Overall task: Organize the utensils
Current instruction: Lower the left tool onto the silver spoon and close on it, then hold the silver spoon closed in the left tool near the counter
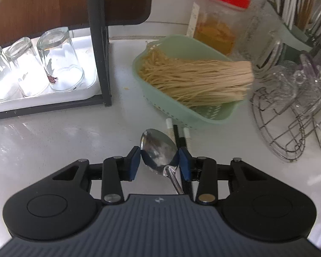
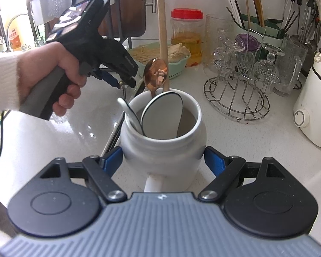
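Metal spoon (image 1: 159, 153) bowl between left jaws, touching both pads.

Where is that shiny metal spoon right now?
In the left wrist view the metal spoon sits bowl-up between the left gripper's blue pads, above the white counter, just in front of the green noodle basket.

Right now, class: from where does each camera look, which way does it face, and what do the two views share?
Left wrist: sits on the left gripper, angled down at the counter; its blue pads flank a steel spoon.
Right wrist: sits on the right gripper, clamping a white jar; the person's left hand shows.
Shared: green noodle basket, red-lidded jar.
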